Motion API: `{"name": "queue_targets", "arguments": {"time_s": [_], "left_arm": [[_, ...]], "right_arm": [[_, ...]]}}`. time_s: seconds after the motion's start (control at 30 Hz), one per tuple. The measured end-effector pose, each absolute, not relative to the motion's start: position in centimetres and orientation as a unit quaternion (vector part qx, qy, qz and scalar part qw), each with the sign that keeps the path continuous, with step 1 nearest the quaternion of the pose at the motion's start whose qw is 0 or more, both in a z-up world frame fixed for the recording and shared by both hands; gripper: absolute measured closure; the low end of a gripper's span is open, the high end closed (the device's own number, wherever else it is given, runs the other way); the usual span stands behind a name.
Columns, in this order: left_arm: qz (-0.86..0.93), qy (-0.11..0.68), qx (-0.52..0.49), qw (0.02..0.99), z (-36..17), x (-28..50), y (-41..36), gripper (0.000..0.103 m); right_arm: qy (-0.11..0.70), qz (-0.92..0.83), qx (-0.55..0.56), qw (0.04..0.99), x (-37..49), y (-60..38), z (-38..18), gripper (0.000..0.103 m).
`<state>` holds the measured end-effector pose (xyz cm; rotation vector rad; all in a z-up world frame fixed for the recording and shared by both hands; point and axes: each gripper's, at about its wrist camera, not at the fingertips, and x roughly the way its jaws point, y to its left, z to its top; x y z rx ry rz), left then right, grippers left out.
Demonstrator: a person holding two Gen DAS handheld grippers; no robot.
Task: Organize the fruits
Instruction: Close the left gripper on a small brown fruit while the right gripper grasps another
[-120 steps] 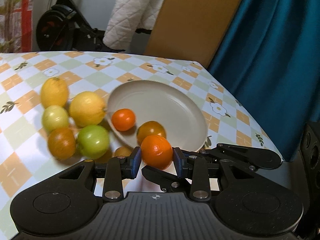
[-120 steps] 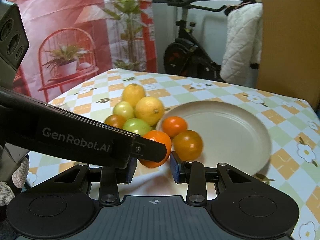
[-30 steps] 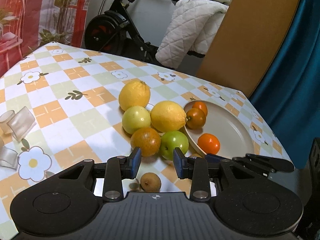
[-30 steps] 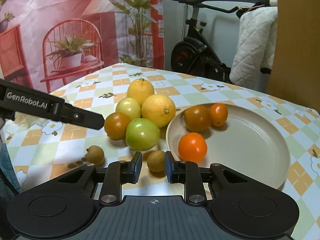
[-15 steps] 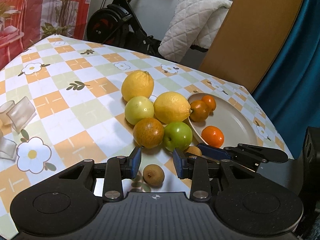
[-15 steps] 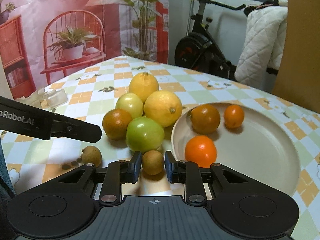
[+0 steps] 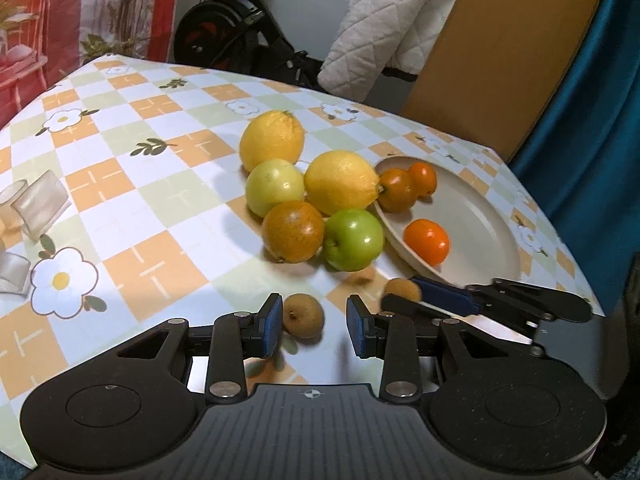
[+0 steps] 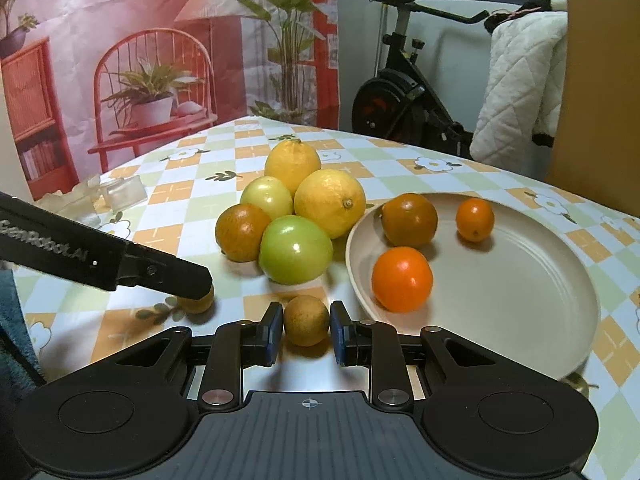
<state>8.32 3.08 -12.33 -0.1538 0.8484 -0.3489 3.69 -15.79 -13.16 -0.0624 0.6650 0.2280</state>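
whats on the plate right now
Three fruits sit on the plate: a bright orange one near its front rim, a darker brownish-orange one and a small orange one further back. The nearest rim is hidden behind the right gripper.

Behind our checked floral tablecloth (image 7: pixel 120 184) we see an exercise bike (image 8: pixel 404 96), a white quilted cover (image 8: pixel 516 84), a teal curtain (image 7: pixel 592 100) and clear plastic pieces (image 7: pixel 36 204).
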Motion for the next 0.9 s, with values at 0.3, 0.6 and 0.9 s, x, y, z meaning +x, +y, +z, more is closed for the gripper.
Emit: {"name": "queue_targets", "arguments": {"time_s": [0.3,0.6,0.9], "left_arm": [[-0.159,0.420,-0.047,0.892,-13.3,8.9,2.3,0.066],[-0.161,0.415,-0.036,0.895,-13.3,8.8,2.1,0.075],[-0.168,0.408,-0.037,0.897,-13.2,8.8,1.9,0.075]], "right_arm": [[0.321,0.118,-0.023,0.939,3.6,-16.2,-13.3,0.080],[0.332,0.119,-0.022,0.936,3.8,-16.2,-13.6,0.080],[0.325,0.128,-0.027,0.937,3.6,-15.7,-13.4,0.080]]}}
